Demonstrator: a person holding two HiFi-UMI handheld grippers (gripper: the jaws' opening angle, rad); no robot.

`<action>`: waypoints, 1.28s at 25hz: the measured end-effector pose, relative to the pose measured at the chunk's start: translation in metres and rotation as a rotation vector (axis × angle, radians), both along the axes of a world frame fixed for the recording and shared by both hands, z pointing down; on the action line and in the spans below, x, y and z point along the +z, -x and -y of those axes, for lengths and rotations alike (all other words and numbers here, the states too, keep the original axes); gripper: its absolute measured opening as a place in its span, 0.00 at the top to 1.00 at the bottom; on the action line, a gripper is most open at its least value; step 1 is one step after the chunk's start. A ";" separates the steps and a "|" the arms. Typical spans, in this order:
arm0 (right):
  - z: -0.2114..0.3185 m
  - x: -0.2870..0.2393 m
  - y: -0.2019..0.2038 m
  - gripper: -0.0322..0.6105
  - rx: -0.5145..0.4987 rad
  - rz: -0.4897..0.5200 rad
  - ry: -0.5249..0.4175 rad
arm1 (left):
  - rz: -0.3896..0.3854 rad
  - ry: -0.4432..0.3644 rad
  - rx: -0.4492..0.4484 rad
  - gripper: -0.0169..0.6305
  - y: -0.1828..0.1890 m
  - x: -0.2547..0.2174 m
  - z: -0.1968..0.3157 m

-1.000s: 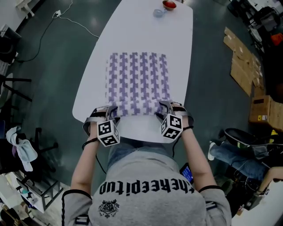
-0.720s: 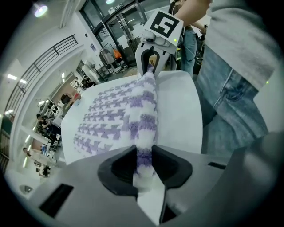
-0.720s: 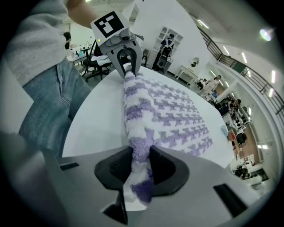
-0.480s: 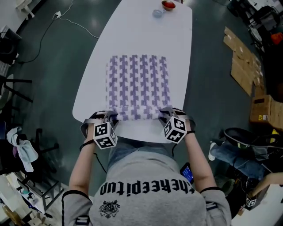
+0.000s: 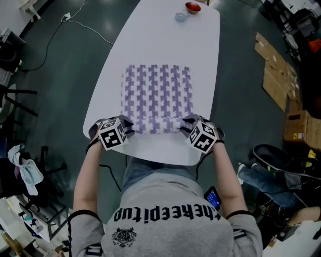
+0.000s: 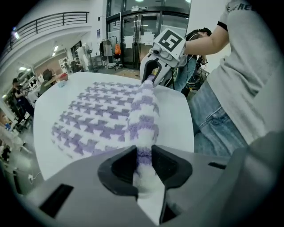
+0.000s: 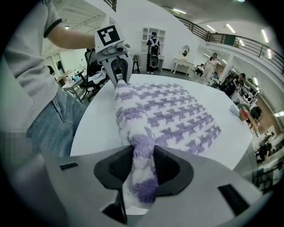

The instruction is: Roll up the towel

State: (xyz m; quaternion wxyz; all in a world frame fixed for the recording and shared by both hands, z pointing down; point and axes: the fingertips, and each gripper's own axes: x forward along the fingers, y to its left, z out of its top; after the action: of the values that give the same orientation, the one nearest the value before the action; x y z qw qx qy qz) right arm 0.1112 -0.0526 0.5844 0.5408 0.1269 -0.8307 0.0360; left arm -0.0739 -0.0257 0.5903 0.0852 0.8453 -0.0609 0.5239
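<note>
The left gripper is clamping down on one end of the near edge of the purple-and-white houndstooth fleece towel, its dark pads pressing on the bunched fabric after just closing in on it. The right gripper is pinching the other end of that same edge, its jaws having narrowed onto the cloth and then eased very slightly, with the fleece filling the gap between them. Between the two grippers the near edge is running as a thick, soft fold, gathered up into the beginning of a roll. Beyond that fold the rest of the towel is lying spread flat on the white oval table, near the end closest to the person. Far off at the table's other end, well apart from the towel, a small red bowl is sitting beside a pale blue dish. Flattened brown cardboard is lying on the dark floor to the right.
</note>
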 end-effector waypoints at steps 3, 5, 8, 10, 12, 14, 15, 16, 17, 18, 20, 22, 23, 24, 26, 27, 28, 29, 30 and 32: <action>0.010 -0.004 0.000 0.76 0.010 0.009 -0.003 | -0.002 0.012 -0.004 0.82 0.002 -0.001 0.012; 0.017 -0.006 0.001 0.76 0.018 0.014 -0.008 | 0.001 0.008 -0.006 0.82 0.004 -0.002 0.021; 0.026 -0.008 0.002 0.75 0.033 0.020 -0.024 | 0.018 -0.008 -0.007 0.81 0.005 -0.003 0.032; 0.033 -0.009 0.001 0.75 0.047 0.022 -0.040 | 0.029 -0.018 -0.009 0.81 0.005 -0.002 0.039; 0.040 -0.010 0.000 0.75 0.060 0.021 -0.056 | 0.037 -0.027 -0.015 0.81 0.004 -0.001 0.046; 0.047 -0.010 -0.001 0.75 0.066 0.016 -0.066 | 0.044 -0.036 -0.020 0.81 0.004 0.001 0.054; 0.050 -0.009 0.000 0.75 0.067 0.012 -0.068 | 0.048 -0.040 -0.021 0.81 0.005 0.002 0.057; 0.053 -0.008 0.000 0.75 0.069 0.009 -0.070 | 0.053 -0.043 -0.020 0.81 0.005 0.003 0.060; 0.055 -0.007 0.000 0.75 0.072 0.007 -0.072 | 0.059 -0.047 -0.018 0.81 0.005 0.004 0.063; 0.057 -0.005 -0.001 0.75 0.078 0.006 -0.073 | 0.064 -0.050 -0.016 0.81 0.004 0.005 0.065; 0.060 -0.003 -0.002 0.75 0.090 0.007 -0.073 | 0.071 -0.055 -0.012 0.81 0.003 0.007 0.070; 0.061 0.001 -0.001 0.75 0.096 0.008 -0.067 | 0.075 -0.056 -0.009 0.81 0.003 0.010 0.071; 0.060 0.003 0.000 0.75 0.096 0.006 -0.063 | 0.077 -0.058 -0.009 0.81 0.004 0.010 0.072; 0.059 0.004 0.001 0.75 0.096 0.005 -0.062 | 0.078 -0.061 -0.007 0.81 0.004 0.010 0.071; 0.058 0.001 0.001 0.75 0.099 0.010 -0.075 | 0.077 -0.078 -0.003 0.81 0.005 0.007 0.070; 0.058 -0.003 0.001 0.75 0.103 0.017 -0.088 | 0.075 -0.092 -0.002 0.81 0.004 0.005 0.069; 0.058 -0.007 -0.001 0.75 0.108 0.027 -0.104 | 0.071 -0.110 -0.004 0.80 0.004 0.001 0.069; 0.058 -0.012 -0.002 0.75 0.112 0.039 -0.120 | 0.065 -0.132 -0.008 0.79 0.003 -0.004 0.069; 0.057 -0.017 -0.003 0.75 0.117 0.050 -0.138 | 0.054 -0.157 -0.016 0.78 0.002 -0.010 0.069; 0.057 -0.030 -0.004 0.75 0.131 0.075 -0.182 | 0.019 -0.216 -0.042 0.76 0.000 -0.024 0.070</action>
State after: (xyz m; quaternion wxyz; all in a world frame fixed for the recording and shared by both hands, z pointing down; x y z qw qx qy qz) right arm 0.1153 -0.1101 0.5544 0.4919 0.2278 -0.8403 0.0004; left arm -0.0739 -0.0955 0.5658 0.0040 0.8430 -0.1357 0.5205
